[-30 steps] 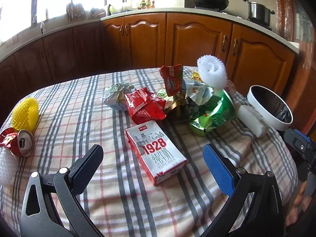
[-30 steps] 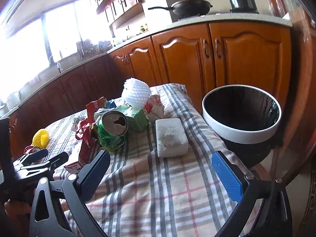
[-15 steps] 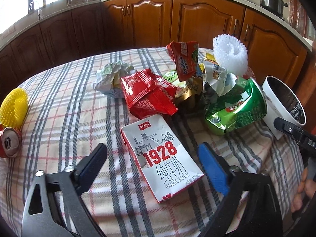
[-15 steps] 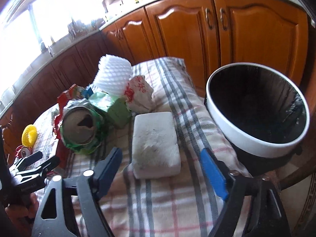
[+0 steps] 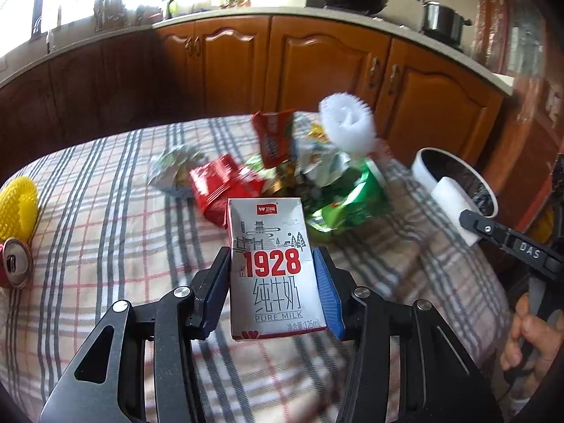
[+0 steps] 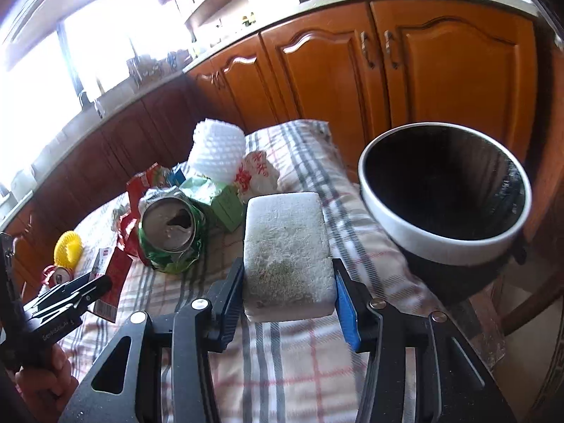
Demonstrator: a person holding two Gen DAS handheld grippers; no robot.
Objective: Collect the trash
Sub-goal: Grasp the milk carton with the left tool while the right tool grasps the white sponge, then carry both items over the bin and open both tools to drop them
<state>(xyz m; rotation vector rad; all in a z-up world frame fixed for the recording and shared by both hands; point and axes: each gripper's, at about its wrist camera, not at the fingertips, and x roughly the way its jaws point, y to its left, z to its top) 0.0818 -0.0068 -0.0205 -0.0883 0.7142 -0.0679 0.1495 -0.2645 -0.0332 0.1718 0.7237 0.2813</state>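
A white and red "1928" milk carton [image 5: 269, 232] stands between the blue pads of my left gripper [image 5: 271, 275]. Its jaws are closing and both pads press on the carton's sides, tilting it up off the checked tablecloth [image 5: 105, 246]. In the right wrist view my right gripper [image 6: 287, 278] is closing too, with a white foam block [image 6: 287, 243] pinched between its pads. The left wrist view shows that block [image 5: 454, 204] raised beside the white-rimmed black bin [image 6: 440, 246].
A trash pile lies mid-table: crushed green can [image 6: 169, 232], red wrappers [image 5: 218, 187], crumpled paper [image 5: 172, 169], white foam net [image 5: 347, 127]. A yellow foam net [image 5: 17, 208] and a red can [image 5: 14, 264] sit at the left edge. Wooden cabinets [image 6: 440, 70] stand behind.
Both grippers moved forward and closed from wide open. The left now has the milk carton, which has tilted up. The right has the foam block, which lay loose on the cloth.
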